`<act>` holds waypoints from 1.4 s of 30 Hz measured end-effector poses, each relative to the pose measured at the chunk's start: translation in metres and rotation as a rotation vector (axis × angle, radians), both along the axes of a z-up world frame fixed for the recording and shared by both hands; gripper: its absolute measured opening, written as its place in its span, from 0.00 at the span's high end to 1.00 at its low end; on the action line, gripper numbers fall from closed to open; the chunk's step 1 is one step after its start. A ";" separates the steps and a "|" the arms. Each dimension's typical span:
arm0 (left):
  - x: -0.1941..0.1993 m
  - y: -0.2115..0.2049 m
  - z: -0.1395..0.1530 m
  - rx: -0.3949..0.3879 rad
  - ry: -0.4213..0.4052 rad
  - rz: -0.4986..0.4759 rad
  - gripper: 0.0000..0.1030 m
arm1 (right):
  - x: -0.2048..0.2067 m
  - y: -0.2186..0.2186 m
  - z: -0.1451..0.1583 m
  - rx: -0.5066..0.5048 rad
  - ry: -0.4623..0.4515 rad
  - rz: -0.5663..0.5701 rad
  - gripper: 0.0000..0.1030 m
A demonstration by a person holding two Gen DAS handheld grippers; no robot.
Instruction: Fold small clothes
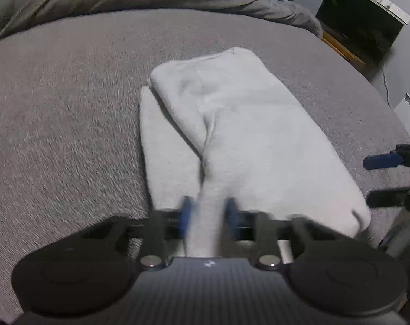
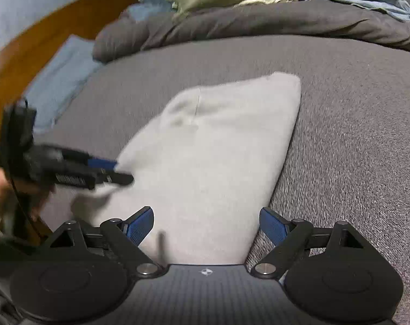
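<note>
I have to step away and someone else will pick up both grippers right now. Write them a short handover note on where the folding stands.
Left gripper: shut on a pinched ridge of the light grey garment at its near edge.
Right gripper: open, holding nothing, with the garment's near edge between its fingers.
Garment: lies on the grey bed cover, already doubled over, one layer showing under the upper one on the left.
Done: at least one fold.
Left: probably carry the pinched edge over for the next fold, then smooth it flat. Other clothes wait at the far end of the bed.

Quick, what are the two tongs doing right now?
Left tongs: shut, pinching a fold of the light grey garment.
Right tongs: open, holding nothing, poised over the garment.
</note>
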State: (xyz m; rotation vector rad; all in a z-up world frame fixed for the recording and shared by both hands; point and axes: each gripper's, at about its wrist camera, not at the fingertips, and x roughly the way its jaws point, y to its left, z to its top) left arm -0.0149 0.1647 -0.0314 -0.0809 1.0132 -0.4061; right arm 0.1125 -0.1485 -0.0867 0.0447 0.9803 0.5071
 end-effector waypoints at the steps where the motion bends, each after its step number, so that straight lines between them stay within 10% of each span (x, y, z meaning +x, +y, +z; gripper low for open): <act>1: 0.001 0.005 0.004 -0.013 -0.003 0.009 0.93 | -0.002 0.002 -0.001 -0.002 0.009 0.002 0.17; 4: 0.007 0.020 0.003 0.032 -0.013 0.067 0.93 | -0.012 -0.007 0.002 0.043 0.044 -0.010 0.17; 10: 0.025 0.027 -0.002 -0.158 0.049 0.112 0.88 | -0.021 -0.007 0.000 0.065 0.085 -0.040 0.17; 13: 0.037 0.025 0.001 -0.167 0.026 0.160 0.67 | -0.023 -0.007 0.003 0.066 0.076 -0.040 0.17; 19: 0.066 0.020 -0.009 -0.257 0.026 0.226 0.66 | -0.025 -0.002 0.005 0.041 0.062 -0.034 0.20; 24: 0.092 0.009 -0.031 -0.239 0.057 0.271 0.67 | -0.026 -0.003 -0.003 0.055 0.109 -0.033 0.21; 26: 0.099 0.006 -0.034 -0.249 0.040 0.252 0.97 | -0.027 -0.003 -0.004 0.056 0.117 -0.031 0.21; 38: 0.163 -0.002 -0.024 -0.075 -0.026 0.210 0.97 | -0.020 -0.004 -0.005 0.038 0.143 -0.072 0.22; 42: 0.150 0.008 -0.016 -0.072 -0.047 0.276 0.83 | -0.018 -0.005 -0.002 0.014 0.107 -0.070 0.22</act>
